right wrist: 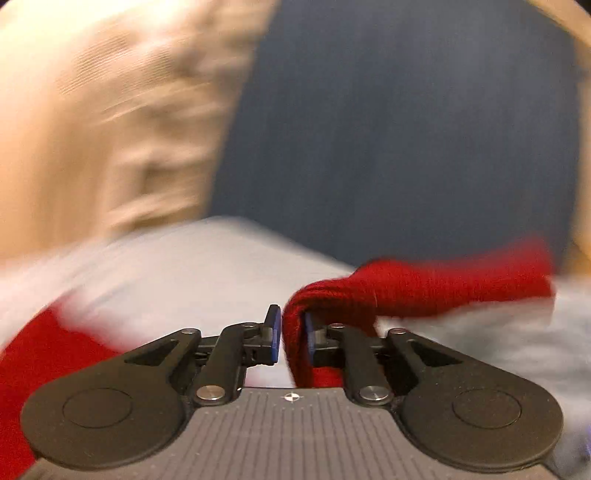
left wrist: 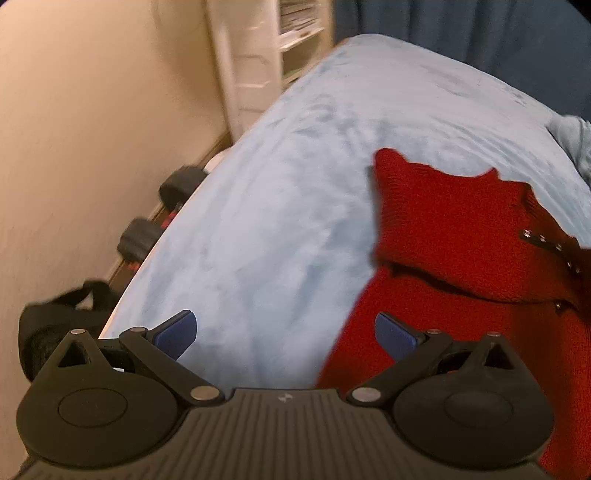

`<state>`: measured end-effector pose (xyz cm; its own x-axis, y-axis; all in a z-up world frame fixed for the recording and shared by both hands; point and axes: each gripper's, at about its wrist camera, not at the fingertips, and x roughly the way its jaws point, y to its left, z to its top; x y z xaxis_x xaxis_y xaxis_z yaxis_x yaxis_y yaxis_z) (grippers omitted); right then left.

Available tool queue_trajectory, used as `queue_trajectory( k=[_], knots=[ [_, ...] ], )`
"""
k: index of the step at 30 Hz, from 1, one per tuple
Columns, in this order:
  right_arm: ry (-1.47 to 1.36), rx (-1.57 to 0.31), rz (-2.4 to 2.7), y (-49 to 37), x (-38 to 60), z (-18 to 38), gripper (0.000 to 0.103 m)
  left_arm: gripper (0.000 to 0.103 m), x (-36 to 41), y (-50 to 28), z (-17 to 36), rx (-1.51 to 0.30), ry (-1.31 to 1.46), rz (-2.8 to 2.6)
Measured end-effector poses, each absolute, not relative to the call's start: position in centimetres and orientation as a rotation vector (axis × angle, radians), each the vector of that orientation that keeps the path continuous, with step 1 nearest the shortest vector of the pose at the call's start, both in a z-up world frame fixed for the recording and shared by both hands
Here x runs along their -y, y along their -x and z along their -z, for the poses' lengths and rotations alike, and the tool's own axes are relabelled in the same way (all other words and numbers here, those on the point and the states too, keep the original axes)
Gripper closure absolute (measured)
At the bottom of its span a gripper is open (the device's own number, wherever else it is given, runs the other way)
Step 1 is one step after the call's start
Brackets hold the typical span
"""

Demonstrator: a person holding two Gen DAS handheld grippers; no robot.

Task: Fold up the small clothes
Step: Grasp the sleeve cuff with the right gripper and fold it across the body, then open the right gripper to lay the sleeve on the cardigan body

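Your left gripper (left wrist: 284, 334) was hanging over the light blue blanket (left wrist: 295, 192) with its jaws spread wide and nothing between them. One blue pad sat over bare blanket, and the other sat over the edge of the red knit sweater (left wrist: 461, 236). From that camera the sweater was lying on the right side of the bed, partly folded over itself, with a row of small metal snaps (left wrist: 543, 240) running along one edge near the right side. A pale blue piece of cloth (left wrist: 572, 140) poked in at the far right edge, too cut off to name.

Off the bed's left side you had a beige wall (left wrist: 92, 129), a white shelf unit (left wrist: 255, 55) further back, a couple of dark dumbbells (left wrist: 159, 210) on the floor and a black bag (left wrist: 55, 325) near the corner. A dark blue curtain (left wrist: 480, 33) hung behind the bed.

Your right gripper (right wrist: 290, 334) was nearly closed with a fold of the red sweater between the pads. The knit hugged the right pad, but a thin gap showed next to the left pad, so the pinch looked loose rather than a real clamp. The view was very blurred. A sleeve-like strip of red trailed off to the right above the blanket.
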<state>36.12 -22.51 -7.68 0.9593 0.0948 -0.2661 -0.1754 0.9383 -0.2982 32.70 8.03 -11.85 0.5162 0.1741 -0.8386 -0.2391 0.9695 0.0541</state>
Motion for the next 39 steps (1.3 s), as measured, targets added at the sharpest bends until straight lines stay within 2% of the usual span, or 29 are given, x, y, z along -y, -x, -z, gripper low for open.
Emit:
queue_trajectory(
  k=[2,5,7,13,17,21,25,27,28,29,30,32,35,37,39],
  knots=[
    [0.468,-0.372,-0.298,-35.4,16.8,11.9,0.049,0.0,-9.2,-32.2,12.1,-1.007,0.075,-0.25],
    [0.518,-0.495,-0.33,-34.0,14.6,15.5,0.048,0.0,-10.3,-31.7,12.4,-1.003,0.051,-0.246],
    [0.453,-0.532,-0.285,-33.9,17.0,15.1,0.047,0.0,-10.8,-32.1,12.6,-0.987,0.047,-0.233],
    [-0.075,-0.593,0.102,-35.9,34.5,10.0,0.047,0.0,-8.4,-36.7,12.2,-0.863,0.132,-0.054],
    [-0.284,-0.651,0.238,-40.8,42.8,9.8,0.046,0.0,-5.1,-42.7,12.7,-0.852,0.165,0.041],
    [-0.333,-0.749,0.092,-46.1,42.2,11.0,0.046,0.0,-1.9,-47.1,13.8,-0.904,0.163,0.068],
    [-0.294,-0.832,0.05,-50.3,38.7,13.0,0.033,0.0,0.2,-48.5,15.2,-0.937,0.111,0.087],
    [-0.246,-0.928,0.084,-52.6,38.0,14.2,0.039,0.0,0.8,-48.6,16.1,-0.956,0.091,0.103],
    [-0.231,-1.01,0.093,-53.6,37.7,15.1,0.072,0.0,1.1,-48.6,16.5,-0.965,0.079,0.111],
    [-0.232,-1.106,0.091,-53.8,37.7,15.9,0.084,0.0,1.3,-48.5,16.8,-0.973,0.07,0.121],
    [-0.24,-1.111,0.073,-53.4,37.7,15.7,0.086,0.0,1.3,-48.4,17.0,-0.975,0.065,0.136],
    [-0.212,-1.002,-0.004,-51.7,37.9,13.5,0.089,0.0,1.5,-48.2,17.2,-0.966,0.05,0.164],
    [-0.251,-0.72,-0.016,-49.0,39.9,9.8,0.09,0.0,1.7,-48.2,17.0,-0.917,0.027,0.157],
    [-0.191,-0.551,0.062,-48.0,40.4,10.0,0.089,0.0,1.7,-48.5,17.0,-0.9,0.03,0.129],
    [-0.101,-0.595,0.201,-49.1,40.5,12.9,0.085,0.0,1.4,-48.9,17.1,-0.921,0.05,0.109]
  ],
)
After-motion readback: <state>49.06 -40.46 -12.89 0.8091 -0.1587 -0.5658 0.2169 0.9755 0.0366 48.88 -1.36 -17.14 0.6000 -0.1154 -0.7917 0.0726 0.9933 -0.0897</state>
